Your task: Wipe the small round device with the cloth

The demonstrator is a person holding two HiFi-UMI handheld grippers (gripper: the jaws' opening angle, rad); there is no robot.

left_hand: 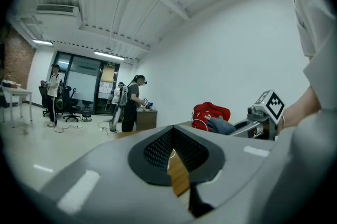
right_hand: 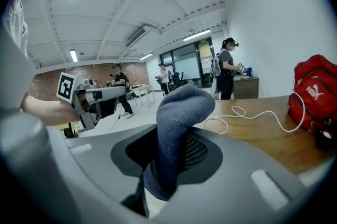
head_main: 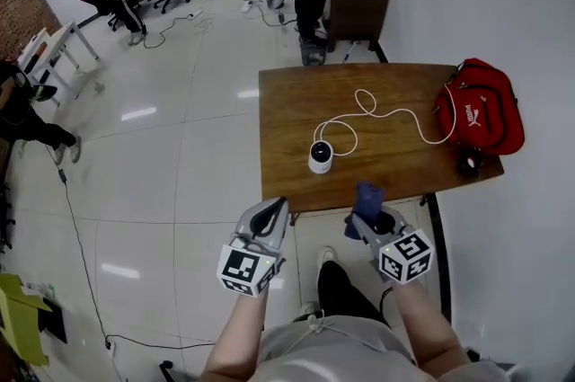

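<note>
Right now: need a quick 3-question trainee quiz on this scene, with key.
1. True or false: the cloth is clamped between the fingers of the right gripper.
2. In the head view, what lies at the right end of the table? A. red bag B. laptop C. mug
3. What do the fingers of the left gripper hold, and does the cloth touch the small round device?

Key:
1. True.
2. A.
3. Nothing, the fingers are shut and empty. No, the cloth is apart from the device.
</note>
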